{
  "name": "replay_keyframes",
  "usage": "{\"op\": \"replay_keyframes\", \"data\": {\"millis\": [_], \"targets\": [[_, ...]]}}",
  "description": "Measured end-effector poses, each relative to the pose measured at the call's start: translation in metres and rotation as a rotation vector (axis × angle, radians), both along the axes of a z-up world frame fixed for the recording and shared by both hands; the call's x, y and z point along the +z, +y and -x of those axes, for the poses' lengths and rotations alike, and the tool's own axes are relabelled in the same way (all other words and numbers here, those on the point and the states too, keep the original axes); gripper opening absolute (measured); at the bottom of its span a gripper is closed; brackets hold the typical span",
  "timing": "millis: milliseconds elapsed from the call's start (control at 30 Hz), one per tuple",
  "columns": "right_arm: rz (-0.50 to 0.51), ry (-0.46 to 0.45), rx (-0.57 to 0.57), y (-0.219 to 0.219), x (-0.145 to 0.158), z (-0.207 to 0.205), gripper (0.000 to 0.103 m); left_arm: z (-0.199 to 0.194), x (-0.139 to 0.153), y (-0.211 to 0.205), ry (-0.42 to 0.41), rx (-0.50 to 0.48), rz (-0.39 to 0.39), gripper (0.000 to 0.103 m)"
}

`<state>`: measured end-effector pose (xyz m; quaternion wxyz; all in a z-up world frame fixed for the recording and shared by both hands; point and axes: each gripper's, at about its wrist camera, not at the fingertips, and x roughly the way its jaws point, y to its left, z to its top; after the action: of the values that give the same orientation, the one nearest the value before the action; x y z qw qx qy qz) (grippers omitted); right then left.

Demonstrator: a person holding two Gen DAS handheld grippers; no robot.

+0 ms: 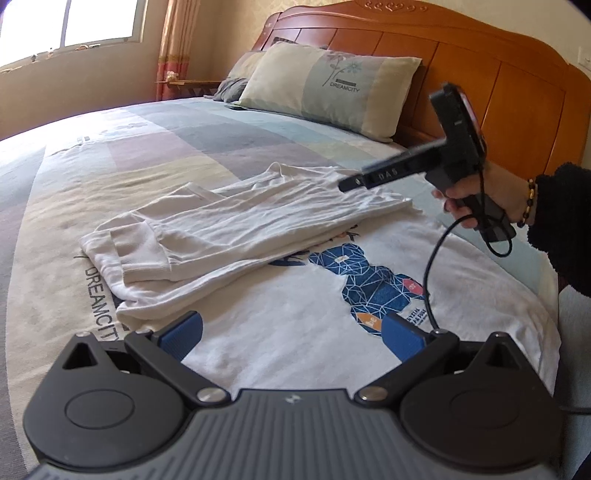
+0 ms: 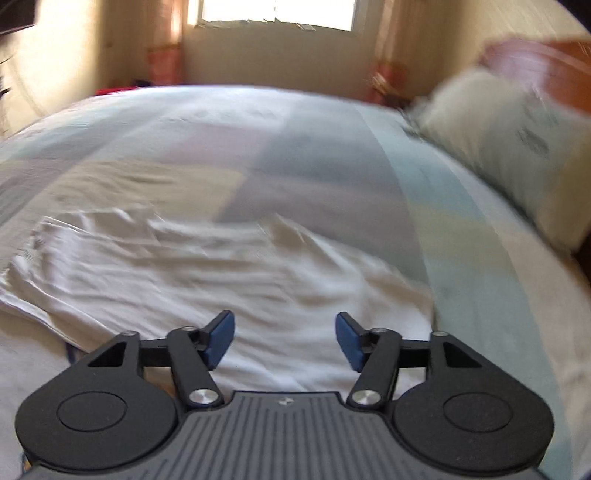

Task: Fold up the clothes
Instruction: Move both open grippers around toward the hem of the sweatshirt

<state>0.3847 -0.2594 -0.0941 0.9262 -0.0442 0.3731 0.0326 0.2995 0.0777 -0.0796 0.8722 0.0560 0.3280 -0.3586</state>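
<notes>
A white sweatshirt (image 1: 295, 317) with a blue geometric bear print (image 1: 373, 284) lies flat on the bed. One side and a sleeve (image 1: 207, 229) are folded over onto its middle. My left gripper (image 1: 291, 336) is open low over the shirt's near part, nothing between its blue pads. In the left wrist view the right gripper (image 1: 349, 182) hangs above the shirt's far edge, held by a hand in a dark sleeve. The right wrist view is blurred: my right gripper (image 2: 284, 341) is open above the creased white fabric (image 2: 207, 273), holding nothing.
The bed carries a pastel patchwork cover (image 1: 184, 147). A pillow (image 1: 332, 85) leans on the wooden headboard (image 1: 480, 74) at the far end. A window (image 1: 66, 22) and curtain (image 1: 173, 48) stand beyond the bed. A black cable (image 1: 428, 280) dangles from the right gripper over the shirt.
</notes>
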Motion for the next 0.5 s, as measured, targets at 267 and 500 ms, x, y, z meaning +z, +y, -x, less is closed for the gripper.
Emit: {"op": "replay_keyframes", "data": {"millis": [267,500], "targets": [[-0.052,0.043,-0.004,0.003,-0.005,0.015,0.073,0.001,0.004,0.004,-0.011,0.008,0.007,0.102],[-0.11,0.018,-0.043,-0.016,0.0,0.09,0.091,-0.001,0.007,0.006,-0.017,0.042,0.029,0.102]]}}
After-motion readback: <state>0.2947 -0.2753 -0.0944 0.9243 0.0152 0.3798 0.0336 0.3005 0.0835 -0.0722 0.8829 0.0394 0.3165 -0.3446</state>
